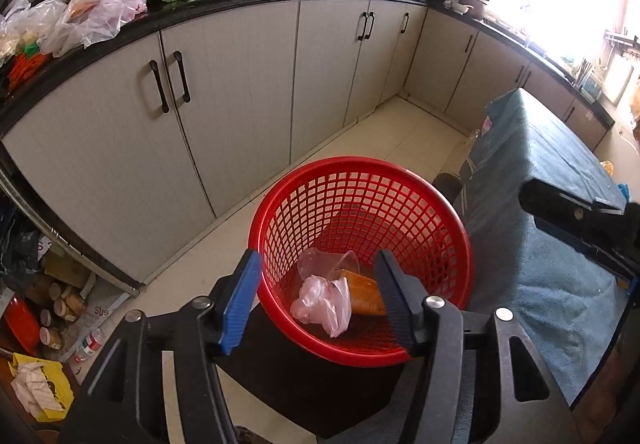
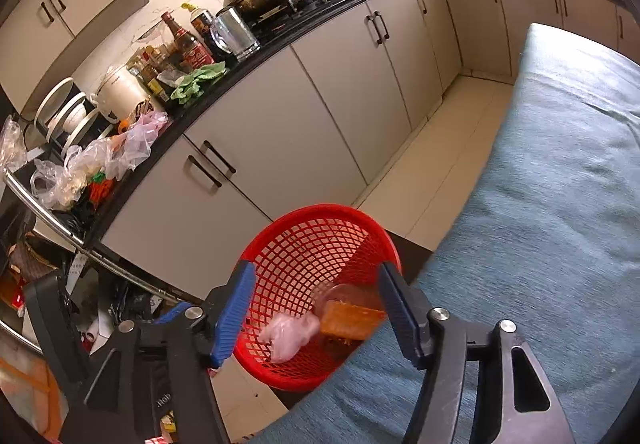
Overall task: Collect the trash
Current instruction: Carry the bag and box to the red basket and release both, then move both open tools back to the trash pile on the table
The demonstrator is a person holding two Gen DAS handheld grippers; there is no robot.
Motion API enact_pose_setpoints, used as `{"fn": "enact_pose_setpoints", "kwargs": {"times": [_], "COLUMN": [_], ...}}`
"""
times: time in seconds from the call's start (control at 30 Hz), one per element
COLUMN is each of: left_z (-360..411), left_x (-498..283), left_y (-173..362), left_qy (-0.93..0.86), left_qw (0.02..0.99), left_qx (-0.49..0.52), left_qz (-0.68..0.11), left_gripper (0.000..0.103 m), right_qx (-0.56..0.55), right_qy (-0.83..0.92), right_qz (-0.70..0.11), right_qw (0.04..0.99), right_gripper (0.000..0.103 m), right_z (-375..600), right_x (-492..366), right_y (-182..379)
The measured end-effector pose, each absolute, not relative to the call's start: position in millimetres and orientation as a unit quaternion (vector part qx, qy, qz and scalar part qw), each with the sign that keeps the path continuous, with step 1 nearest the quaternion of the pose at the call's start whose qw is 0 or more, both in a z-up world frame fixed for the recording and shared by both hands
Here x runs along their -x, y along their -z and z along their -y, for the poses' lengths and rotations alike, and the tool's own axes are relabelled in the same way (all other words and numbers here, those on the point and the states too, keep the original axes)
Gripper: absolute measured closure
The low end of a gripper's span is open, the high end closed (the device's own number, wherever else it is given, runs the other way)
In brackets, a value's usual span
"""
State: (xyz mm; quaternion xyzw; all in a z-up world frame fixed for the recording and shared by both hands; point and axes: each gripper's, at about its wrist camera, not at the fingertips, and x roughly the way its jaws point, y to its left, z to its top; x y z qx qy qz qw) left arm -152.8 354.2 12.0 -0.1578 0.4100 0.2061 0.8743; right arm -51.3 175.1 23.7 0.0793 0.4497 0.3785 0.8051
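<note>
A red mesh basket stands on a dark stool, right beside a table covered in blue cloth. Inside it lie a crumpled pink plastic bag, an orange packet and a clear plastic cup. My left gripper hovers over the basket's near rim, open, with nothing between its blue pads. Above the same side of the basket my right gripper is also open and holds nothing.
A black counter above pale cabinets runs along the back, crowded with plastic bags, bottles and pots. Jars, paper and boxes clutter the floor at the left. Tiled floor stretches beyond the basket.
</note>
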Motion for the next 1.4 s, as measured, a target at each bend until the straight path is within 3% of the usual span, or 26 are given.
{"fn": "enact_pose_setpoints", "kwargs": {"times": [0.47, 0.87, 1.4], "left_z": [-330.0, -289.3, -183.5], "left_x": [165.0, 174.0, 152.0], "left_y": [-35.1, -55.6, -72.4], "left_qy": [-0.216, -0.195, -0.068], "left_qw": [0.881, 0.893, 0.911], "left_qx": [0.132, 0.101, 0.064], "left_qz": [-0.399, -0.392, -0.401], "left_gripper": [0.033, 0.032, 0.027], "right_qx": [-0.094, -0.105, -0.145], "right_qy": [-0.347, -0.321, -0.222], "right_qz": [-0.444, -0.432, -0.414], "right_qw": [0.821, 0.836, 0.871], "right_gripper": [0.031, 0.028, 0.023], "right_z": [-118.4, -59.3, 95.9], "right_x": [72.6, 99.1, 134.5], "right_y": [-31.3, -35.0, -28.1]}}
